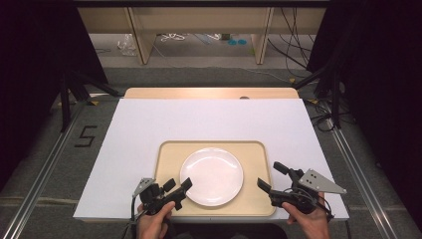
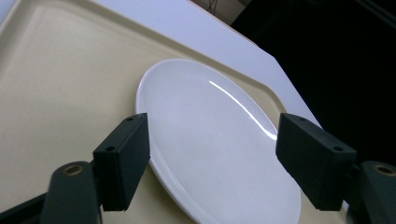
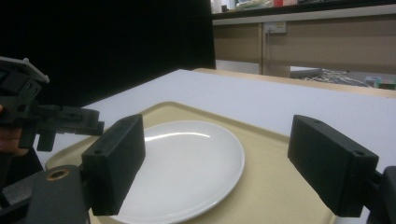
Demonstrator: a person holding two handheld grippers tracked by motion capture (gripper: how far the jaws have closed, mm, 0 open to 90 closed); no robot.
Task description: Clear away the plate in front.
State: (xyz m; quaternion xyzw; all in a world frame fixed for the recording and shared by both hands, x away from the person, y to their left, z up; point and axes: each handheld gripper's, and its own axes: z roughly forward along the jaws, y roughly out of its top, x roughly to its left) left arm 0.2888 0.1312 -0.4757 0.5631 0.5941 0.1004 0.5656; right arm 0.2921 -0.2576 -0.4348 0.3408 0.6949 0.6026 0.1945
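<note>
Plate [image 1: 211, 176] is the thing in hand: white, empty, lying flat on the beige tray [image 1: 169, 154] at the near edge of the tabletop [image 1: 139, 124]. Your left claw [image 1: 177, 190] sits at its near-left rim with jaws spread wide and nothing pinched; the rim lies below and between them in the left gripper view. Your right claw [image 1: 271, 177] hangs wide and empty just right of the plate. Lift the left one straight clear so no pad nudges the rim, and keep the right one off the tray.
</note>
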